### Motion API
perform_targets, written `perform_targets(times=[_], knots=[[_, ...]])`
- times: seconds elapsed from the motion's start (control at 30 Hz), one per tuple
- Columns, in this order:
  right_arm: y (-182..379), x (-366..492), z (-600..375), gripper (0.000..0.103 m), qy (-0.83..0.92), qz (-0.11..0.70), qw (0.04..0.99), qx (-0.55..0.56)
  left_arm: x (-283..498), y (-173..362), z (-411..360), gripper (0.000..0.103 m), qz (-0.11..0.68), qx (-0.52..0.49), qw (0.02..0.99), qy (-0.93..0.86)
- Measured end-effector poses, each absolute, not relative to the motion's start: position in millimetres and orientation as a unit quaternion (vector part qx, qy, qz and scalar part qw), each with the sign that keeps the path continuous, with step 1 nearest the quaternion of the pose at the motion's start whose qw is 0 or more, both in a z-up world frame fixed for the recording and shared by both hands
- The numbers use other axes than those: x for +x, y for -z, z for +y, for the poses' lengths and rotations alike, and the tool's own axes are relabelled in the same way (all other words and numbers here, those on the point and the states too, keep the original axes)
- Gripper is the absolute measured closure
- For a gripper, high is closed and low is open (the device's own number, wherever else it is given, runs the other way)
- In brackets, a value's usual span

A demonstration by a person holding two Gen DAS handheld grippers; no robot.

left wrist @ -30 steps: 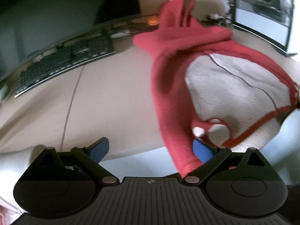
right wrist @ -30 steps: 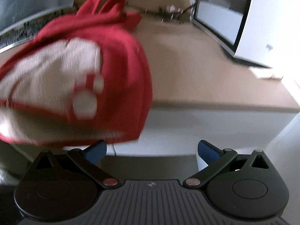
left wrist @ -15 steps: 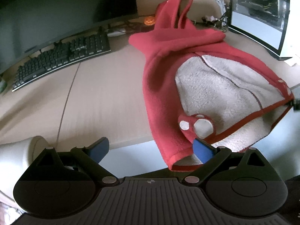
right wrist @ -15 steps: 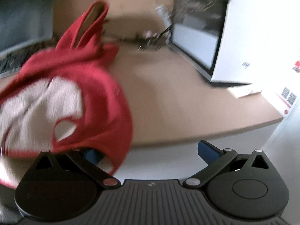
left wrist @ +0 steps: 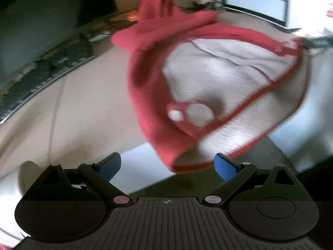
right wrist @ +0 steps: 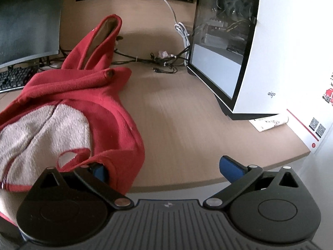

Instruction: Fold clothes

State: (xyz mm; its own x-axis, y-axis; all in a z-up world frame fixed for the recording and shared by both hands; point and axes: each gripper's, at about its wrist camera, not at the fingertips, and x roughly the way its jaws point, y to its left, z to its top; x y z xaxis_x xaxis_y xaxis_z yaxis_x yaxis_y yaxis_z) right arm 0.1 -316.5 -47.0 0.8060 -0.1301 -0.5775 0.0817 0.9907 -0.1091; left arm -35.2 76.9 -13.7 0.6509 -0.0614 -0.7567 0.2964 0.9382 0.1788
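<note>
A red hooded fleece garment (left wrist: 149, 62) with cream lining (left wrist: 218, 73) lies open on the beige desk (left wrist: 83, 108), its hem hanging over the front edge. The left wrist view is blurred. My left gripper (left wrist: 167, 166) is open just below and in front of the hanging hem, with nothing between its blue pads (left wrist: 109, 165). In the right wrist view the garment (right wrist: 108, 108) fills the left side, hood propped up at the back. My right gripper (right wrist: 164, 168) is open at the desk's front edge. The garment's red corner drapes over its left fingertip (right wrist: 98, 169).
A dark monitor (right wrist: 27, 20) and keyboard (right wrist: 14, 77) stand at the back left. A white PC case (right wrist: 281, 52) stands at the right, with cables (right wrist: 158, 60) along the back wall and a small leaflet (right wrist: 268, 123) beside it. Bare desk (right wrist: 187, 114) lies right of the garment.
The right gripper has come forward to the desk edge, and the garment's corner now lies over its left finger. The garment has shifted in the left view, which is blurred again.
</note>
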Motion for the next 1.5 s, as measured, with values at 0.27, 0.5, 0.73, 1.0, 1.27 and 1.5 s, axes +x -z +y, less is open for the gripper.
perform_targets(times=[0.27,0.5,0.73,1.0,1.27,1.5], knots=[[70.5,-8.2,-323.3,0.0,0.043,0.339,0.939,-0.049,-24.8,17.1,80.6,0.004,0.407,0.191,0.885,0.118],[103.8,-10.4,-319.9,0.0,0.034,0.377,0.924,-0.052,-16.9,14.9,93.6,0.003,0.399,0.175,0.899,0.047],[82.9,-21.6,-317.9,0.0,0.072,0.317,0.943,-0.07,-12.7,2.8,103.9,0.003,0.391,0.151,0.907,0.04],[6.9,-29.0,-342.9,0.0,-0.006,0.333,0.941,-0.068,-11.1,-27.7,143.5,0.002,0.41,0.088,0.905,0.068],[-32.9,3.6,-342.7,0.0,-0.033,0.354,0.932,-0.072,11.5,-57.4,177.0,0.002,0.425,0.003,0.898,0.112],[-78.9,81.8,-350.1,0.0,-0.039,0.292,0.951,-0.091,58.5,-110.3,175.0,0.002,0.366,0.021,0.921,0.129]])
